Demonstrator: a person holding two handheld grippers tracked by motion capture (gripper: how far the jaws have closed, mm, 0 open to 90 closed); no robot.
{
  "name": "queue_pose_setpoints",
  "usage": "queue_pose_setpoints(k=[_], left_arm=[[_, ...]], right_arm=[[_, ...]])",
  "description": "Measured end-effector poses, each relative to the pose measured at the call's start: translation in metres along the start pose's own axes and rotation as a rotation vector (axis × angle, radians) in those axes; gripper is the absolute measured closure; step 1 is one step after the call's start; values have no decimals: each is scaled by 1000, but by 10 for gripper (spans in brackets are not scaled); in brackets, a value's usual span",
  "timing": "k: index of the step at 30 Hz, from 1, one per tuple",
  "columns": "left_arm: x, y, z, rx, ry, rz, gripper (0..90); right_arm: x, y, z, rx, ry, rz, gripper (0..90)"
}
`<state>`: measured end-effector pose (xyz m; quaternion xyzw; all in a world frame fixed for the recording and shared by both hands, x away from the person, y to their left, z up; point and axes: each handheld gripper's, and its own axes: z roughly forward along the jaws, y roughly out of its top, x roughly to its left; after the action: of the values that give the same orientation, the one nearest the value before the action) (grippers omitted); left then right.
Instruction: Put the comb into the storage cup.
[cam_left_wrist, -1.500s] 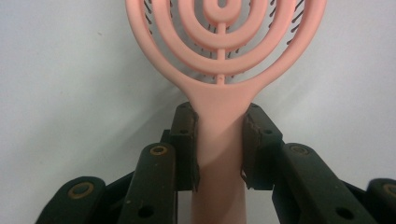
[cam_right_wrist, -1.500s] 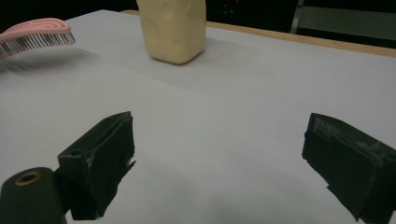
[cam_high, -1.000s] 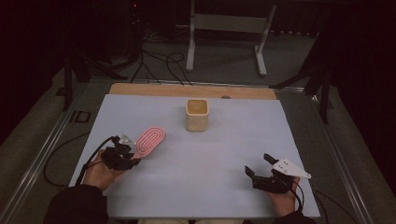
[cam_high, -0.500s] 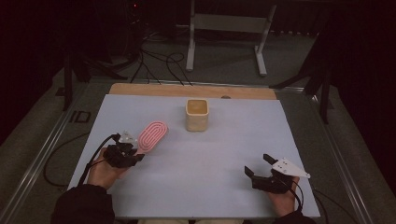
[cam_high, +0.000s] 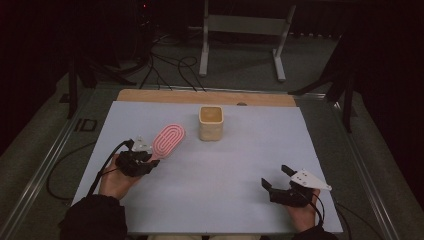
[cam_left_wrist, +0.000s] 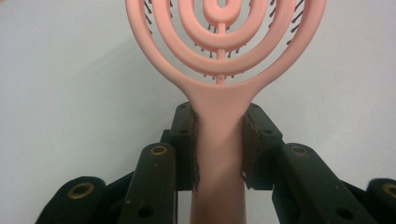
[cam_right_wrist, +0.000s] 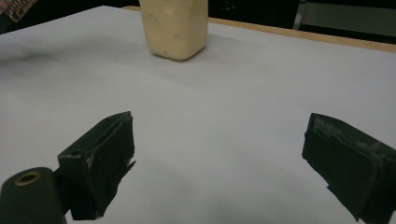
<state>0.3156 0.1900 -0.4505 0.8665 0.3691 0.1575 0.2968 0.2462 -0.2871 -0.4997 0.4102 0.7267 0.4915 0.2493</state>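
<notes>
Since the earlier frames we note that the pink hairbrush (cam_high: 168, 140) has travelled up and to the right across the table, its head now closer to the cream cup (cam_high: 211, 123); the right gripper (cam_high: 278, 177) has not shifted.

The hairbrush is held by its handle in the left gripper (cam_high: 151, 160), the two pads pressed against the handle from either side. In the left gripper view (cam_left_wrist: 219, 98) the looped head rises above the jaws, dark bristles showing through its openings. In the high view the head points toward the cup and lies just beside it, not touching.

The cup stands upright at mid-table near the far edge. We cannot tell whether it holds anything.

The right gripper (cam_right_wrist: 219, 163) rests low on the white table surface (cam_high: 230, 165), its jaws spread wide with nothing between them, well apart from the cup.
</notes>
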Motion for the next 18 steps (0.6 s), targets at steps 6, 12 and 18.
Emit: queue_pose_setpoints(k=[6,12,18], left_arm=[[1,8,1,-37,16,0,700],[0,14,6,-50,26,9,700],[-3,23,7,-80,36,22,700]], right_arm=[[1,-1,3,11,14,-1,88],[4,3,9,3,45,18,88],[5,11,15,2,53,19,88]])
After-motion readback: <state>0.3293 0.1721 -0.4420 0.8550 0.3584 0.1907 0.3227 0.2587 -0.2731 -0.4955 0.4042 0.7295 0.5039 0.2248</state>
